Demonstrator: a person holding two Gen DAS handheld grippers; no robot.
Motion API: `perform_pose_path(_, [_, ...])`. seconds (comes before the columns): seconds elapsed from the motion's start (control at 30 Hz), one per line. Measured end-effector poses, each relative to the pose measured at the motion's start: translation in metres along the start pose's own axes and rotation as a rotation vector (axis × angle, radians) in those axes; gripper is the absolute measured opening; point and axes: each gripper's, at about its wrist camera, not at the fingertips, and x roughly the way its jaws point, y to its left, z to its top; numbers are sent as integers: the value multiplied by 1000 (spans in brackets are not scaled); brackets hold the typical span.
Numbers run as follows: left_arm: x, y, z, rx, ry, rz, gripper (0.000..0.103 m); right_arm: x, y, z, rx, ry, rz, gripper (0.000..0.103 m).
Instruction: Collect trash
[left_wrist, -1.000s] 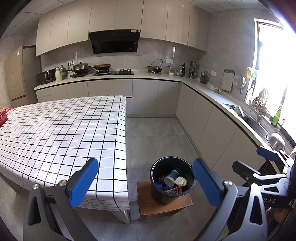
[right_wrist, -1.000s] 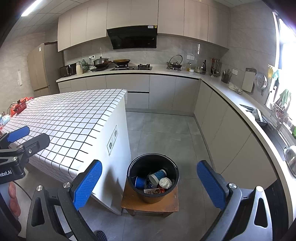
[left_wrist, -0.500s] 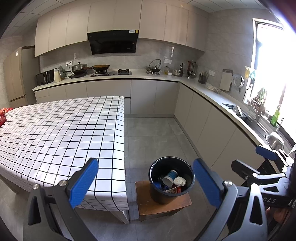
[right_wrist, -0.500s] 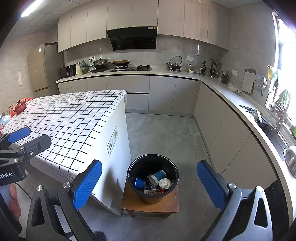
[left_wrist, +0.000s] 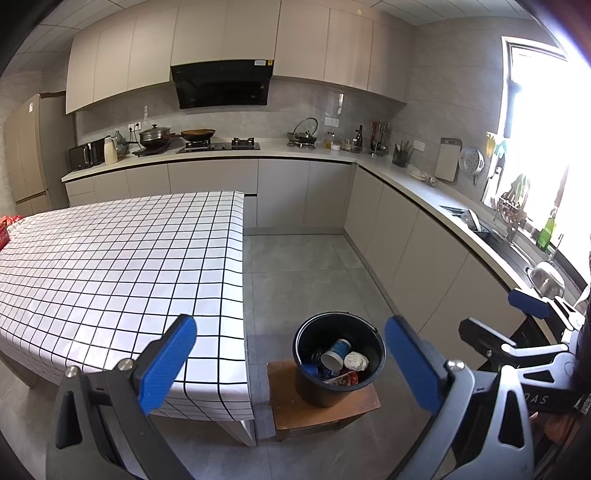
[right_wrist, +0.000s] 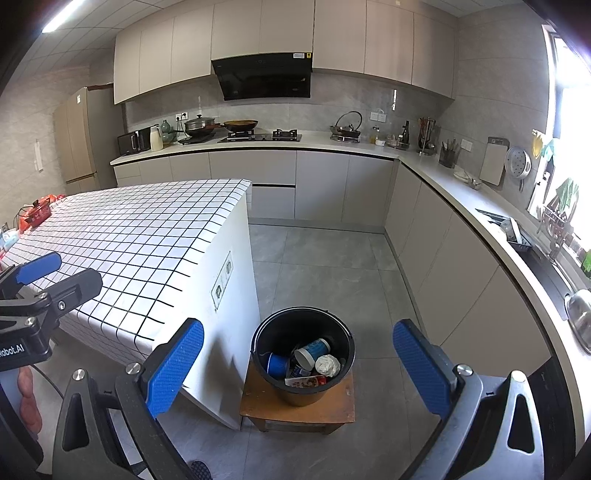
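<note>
Left tool (left_wrist: 290, 358): fingers spread wide, nothing between them.
Right tool (right_wrist: 297, 356): likewise spread and empty.
Bucket (right_wrist: 303, 355): one, black, on a low wooden stool (right_wrist: 299, 406) at 6 o'clock of the table (left_wrist: 110, 266).
Trash: two blue-and-white cups (right_wrist: 312, 351), one crumpled paper wad (right_wrist: 328, 365), one red wrapper (right_wrist: 306, 381), all inside the bucket.
Handling: probably light and crushable; cups best pinched at the rim, the wad anywhere.
Table top: no trash seen on the visible part.

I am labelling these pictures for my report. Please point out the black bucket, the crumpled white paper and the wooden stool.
black bucket (right_wrist: 334, 391): right wrist view, front outer wall.
crumpled white paper (right_wrist: 327, 365): right wrist view, middle of the ball.
wooden stool (left_wrist: 295, 413): left wrist view, bare top, front left.
</note>
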Motion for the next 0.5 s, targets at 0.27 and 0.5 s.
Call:
perform_pose_path(0.27, [7, 9, 3, -30, 19, -32, 102, 1, -2, 3, -2, -10, -4, 103])
perform_pose_path(0.5, [6, 13, 5, -34, 17, -36, 102, 4, -1, 7, -3, -12, -2, 103])
